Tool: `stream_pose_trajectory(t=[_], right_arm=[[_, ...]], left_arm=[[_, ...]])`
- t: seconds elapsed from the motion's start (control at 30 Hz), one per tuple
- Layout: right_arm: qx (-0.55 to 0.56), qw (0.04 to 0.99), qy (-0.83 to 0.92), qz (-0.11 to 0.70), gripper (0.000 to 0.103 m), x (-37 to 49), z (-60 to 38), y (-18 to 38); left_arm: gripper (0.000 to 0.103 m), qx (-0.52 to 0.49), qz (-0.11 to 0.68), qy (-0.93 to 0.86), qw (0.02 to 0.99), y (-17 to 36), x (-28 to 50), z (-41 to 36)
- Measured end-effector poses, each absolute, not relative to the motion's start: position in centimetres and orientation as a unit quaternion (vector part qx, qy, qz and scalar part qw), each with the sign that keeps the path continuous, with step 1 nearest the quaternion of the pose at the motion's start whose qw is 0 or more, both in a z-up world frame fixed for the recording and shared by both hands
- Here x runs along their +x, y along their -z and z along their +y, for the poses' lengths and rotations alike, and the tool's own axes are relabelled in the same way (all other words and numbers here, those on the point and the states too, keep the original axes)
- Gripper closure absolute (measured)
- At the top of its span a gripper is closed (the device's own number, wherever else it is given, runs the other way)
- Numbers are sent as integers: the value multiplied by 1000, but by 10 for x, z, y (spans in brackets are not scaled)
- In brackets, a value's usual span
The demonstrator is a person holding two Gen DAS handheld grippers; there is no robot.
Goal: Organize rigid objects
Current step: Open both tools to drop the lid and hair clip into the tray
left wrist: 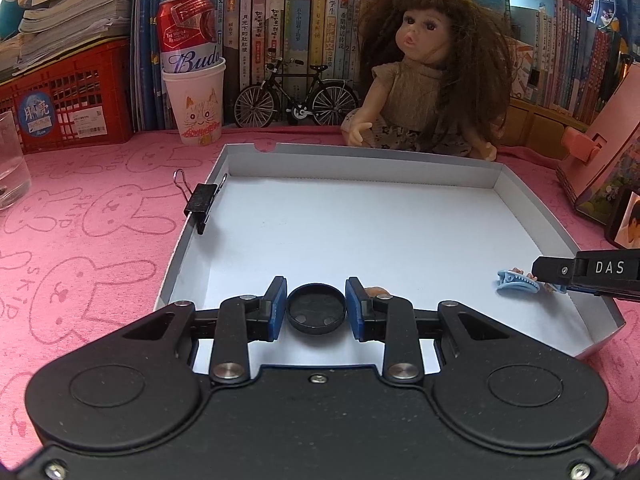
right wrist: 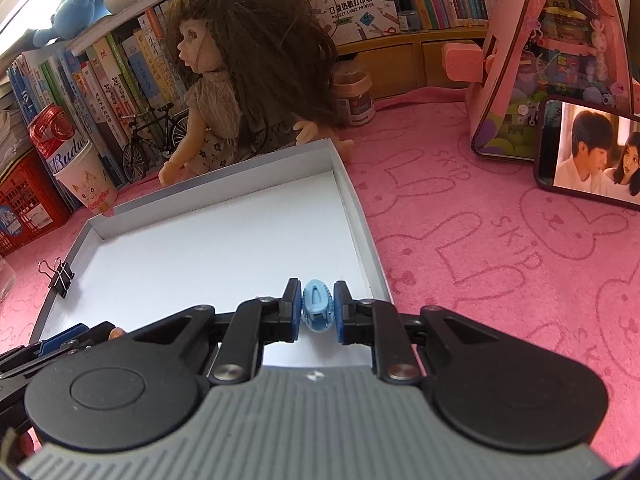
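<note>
1. Over the tray (left wrist: pixel 496 178), near edge: your left gripper (left wrist: pixel 316 309) pinches a black cap (left wrist: pixel 316 314), pads pressed on both sides, cap just above the white floor
2. Near the tray's right wall, your right gripper (right wrist: pixel 317 312) pinches a blue clip (right wrist: pixel 317 307), jaws pressed nearly together on it; the left view shows the same clip (left wrist: pixel 518 282) low over the tray floor
3. Binder clip (left wrist: pixel 202 202) sits clamped on the tray's left wall, away from both grippers
4. Step in hand, as judged: both items carried into the tray and about to be set down; neither released yet
5. Next move calls for lowering each piece to the floor, then spreading the jaws and backing out without dragging it. The clip is close to the right wall, so mind the rim. Contact with the floor cannot be told from either view
6. Legible writing: "DAS" on the right gripper's finger in the left view; "Bud…" on the red can (left wrist: pixel 188 32) standing in a cat-print cup (left wrist: pixel 196 108); "SKIP" on the pink cloth (right wrist: pixel 500 240); "POCKET LABEL PRINTER" on a box (right wrist: pixel 352 0) behind the doll (left wrist: pixel 432 68)
</note>
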State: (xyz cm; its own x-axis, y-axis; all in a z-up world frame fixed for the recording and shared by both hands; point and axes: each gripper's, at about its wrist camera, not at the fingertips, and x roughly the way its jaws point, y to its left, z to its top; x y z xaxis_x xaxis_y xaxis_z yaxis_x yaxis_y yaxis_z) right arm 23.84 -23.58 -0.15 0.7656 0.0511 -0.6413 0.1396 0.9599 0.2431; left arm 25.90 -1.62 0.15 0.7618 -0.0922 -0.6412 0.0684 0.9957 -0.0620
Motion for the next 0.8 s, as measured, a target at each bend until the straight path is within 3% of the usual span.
stream_pose_trajectory(t=[0.1, 0.13, 0.17, 0.33, 0.5, 0.57, 0.8], right_arm=[[142, 930, 18, 337, 74, 236, -236, 1], [143, 931, 16, 336, 61, 235, -237, 0], [143, 931, 14, 334, 56, 234, -237, 0], [140, 935, 10, 324, 47, 224, -237, -5], [122, 944, 5, 305, 36, 211, -233, -13], [116, 947, 1, 299, 29, 205, -232, -15], [90, 955, 0, 281, 22, 186, -226, -22]], left_arm=[[73, -16, 345, 47, 937, -3, 258, -17], [71, -15, 345, 47, 937, -4, 257, -17], [65, -14, 344, 47, 938, -5, 256, -17], [49, -12, 334, 45, 941, -12, 247, -15], [27, 4, 319, 48, 946, -18, 232, -16], [23, 9, 314, 50, 948, -19, 226, -17], [18, 8, 306, 67, 950, -27, 204, -17]])
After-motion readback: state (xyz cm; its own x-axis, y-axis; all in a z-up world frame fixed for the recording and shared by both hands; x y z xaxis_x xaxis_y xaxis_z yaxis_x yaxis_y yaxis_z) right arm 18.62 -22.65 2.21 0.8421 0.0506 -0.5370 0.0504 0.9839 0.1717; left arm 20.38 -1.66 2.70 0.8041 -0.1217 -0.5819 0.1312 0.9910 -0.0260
